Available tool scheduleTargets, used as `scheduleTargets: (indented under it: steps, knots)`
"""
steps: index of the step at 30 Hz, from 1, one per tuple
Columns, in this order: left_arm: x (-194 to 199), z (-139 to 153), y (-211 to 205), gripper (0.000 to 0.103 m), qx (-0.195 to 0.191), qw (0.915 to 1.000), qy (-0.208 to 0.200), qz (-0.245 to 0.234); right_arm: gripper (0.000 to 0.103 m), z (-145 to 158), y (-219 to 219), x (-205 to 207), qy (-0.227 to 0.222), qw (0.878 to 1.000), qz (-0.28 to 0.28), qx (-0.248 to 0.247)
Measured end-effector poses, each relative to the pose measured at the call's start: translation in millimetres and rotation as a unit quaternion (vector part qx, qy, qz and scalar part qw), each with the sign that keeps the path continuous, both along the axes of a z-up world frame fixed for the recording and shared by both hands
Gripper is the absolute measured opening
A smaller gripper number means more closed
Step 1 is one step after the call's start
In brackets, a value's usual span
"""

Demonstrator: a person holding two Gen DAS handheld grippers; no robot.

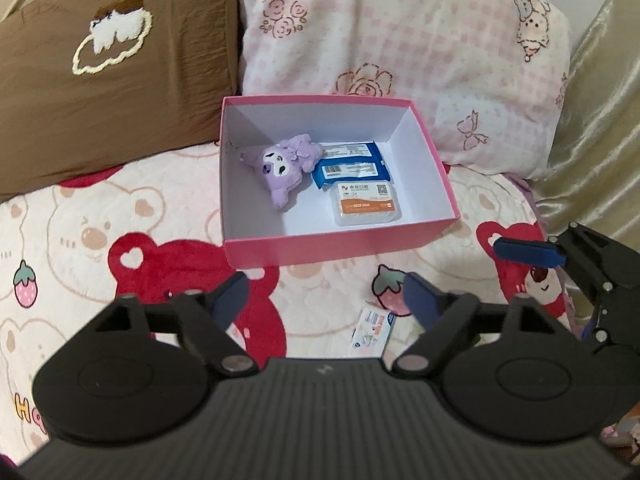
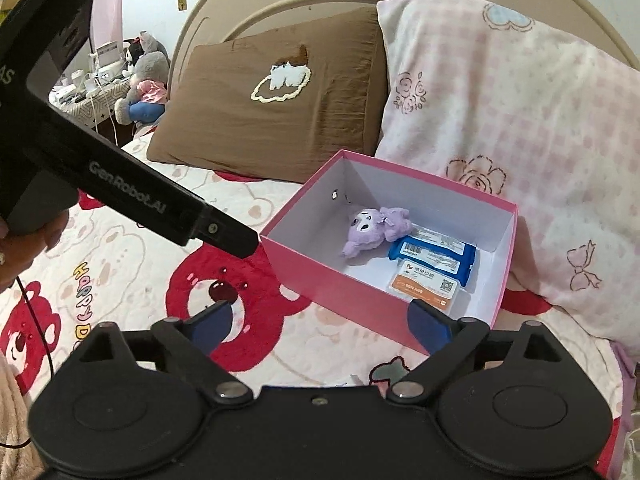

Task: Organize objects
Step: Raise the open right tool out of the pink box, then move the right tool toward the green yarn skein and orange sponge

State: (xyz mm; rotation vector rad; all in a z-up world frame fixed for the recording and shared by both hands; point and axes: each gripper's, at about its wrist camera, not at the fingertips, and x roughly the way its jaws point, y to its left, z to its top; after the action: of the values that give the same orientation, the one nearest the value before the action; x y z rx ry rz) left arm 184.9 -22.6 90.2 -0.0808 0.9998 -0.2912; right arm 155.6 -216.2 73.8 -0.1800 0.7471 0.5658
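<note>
Lying in rectangular pink cardboard box (image 1: 256,254): fuzzy purple plush (image 1: 286,166).

Pink box (image 1: 256,254), white inside, on a bear-print blanket (image 1: 80,240).
Purple plush (image 1: 284,168), blue packet (image 1: 352,170), orange-labelled clear case (image 1: 368,204); brown pillow (image 1: 120,80) with a white embroidered cloud, pink-checked rose pillow (image 1: 400,40).

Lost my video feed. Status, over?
Both grippers open, empty: left, right. Pink box holds plush, packets. Small packet loose on blanket. Nothing blocking.
</note>
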Motion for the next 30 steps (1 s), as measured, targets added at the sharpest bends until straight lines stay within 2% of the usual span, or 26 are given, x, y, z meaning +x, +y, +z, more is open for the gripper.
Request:
scheduleTargets:
  steps: [4, 17, 27, 30]
  knots:
    - [-7.6, -2.2, 1.6, 0.096, 0.005, 0.9999, 0.015, 0.004, 0.096, 4.0, -2.5, -6.6, 0.0, 1.0, -0.001, 0.011]
    - [-37.8, 4.5, 0.8, 0.097, -0.002, 0.9996, 0.015, -0.024, 0.097, 21.2, -13.1, -37.9, -0.009, 1.0, 0.006, 0.015]
    - [-60.7, 7.3, -1.8, 0.096, 0.001, 0.9991, 0.012, -0.04, 0.097, 15.7, -20.0, -57.0, 0.01, 1.0, 0.013, -0.021]
    - [-71.1, 6.1, -2.5, 0.097, -0.005, 0.9995, 0.0, -0.032, 0.097, 15.0, -23.2, -60.2, 0.018, 1.0, 0.013, -0.011]
